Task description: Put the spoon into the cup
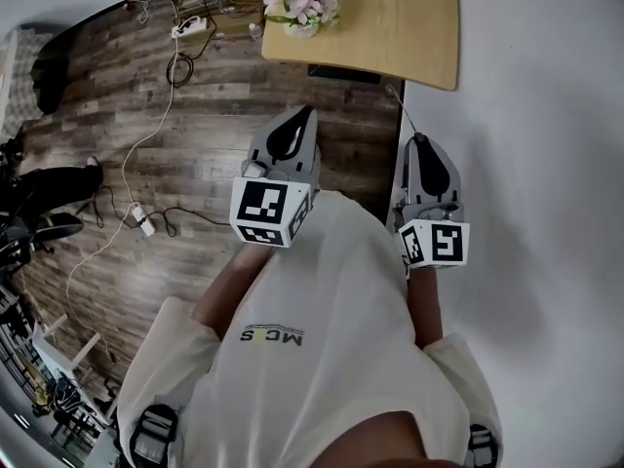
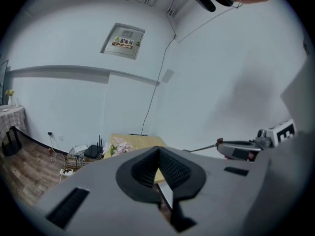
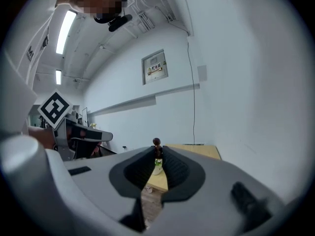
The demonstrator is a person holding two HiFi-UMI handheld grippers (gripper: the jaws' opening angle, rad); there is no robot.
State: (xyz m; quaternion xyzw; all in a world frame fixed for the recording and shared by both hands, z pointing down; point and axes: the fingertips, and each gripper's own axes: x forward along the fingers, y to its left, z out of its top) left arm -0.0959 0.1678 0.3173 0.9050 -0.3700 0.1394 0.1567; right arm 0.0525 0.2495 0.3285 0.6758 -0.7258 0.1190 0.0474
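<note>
My right gripper (image 1: 417,140) is shut on a thin spoon-like stick (image 1: 398,105) that pokes out past its tips toward the wooden table (image 1: 409,27). In the right gripper view the stick's brown knob end (image 3: 156,142) stands up between the closed jaws of the right gripper (image 3: 157,150). From the left gripper view the same stick (image 2: 202,148) shows as a thin rod, sticking out leftwards. My left gripper (image 1: 297,117) is held beside the right one, in front of the person's chest; its jaws (image 2: 158,150) meet at the tips with nothing between them. No cup is in view.
A vase of pink flowers (image 1: 304,3) stands on the table's left part. Cables and a power strip (image 1: 190,27) lie on the wooden floor (image 1: 117,164) to the left. A white wall (image 1: 546,164) runs along the right.
</note>
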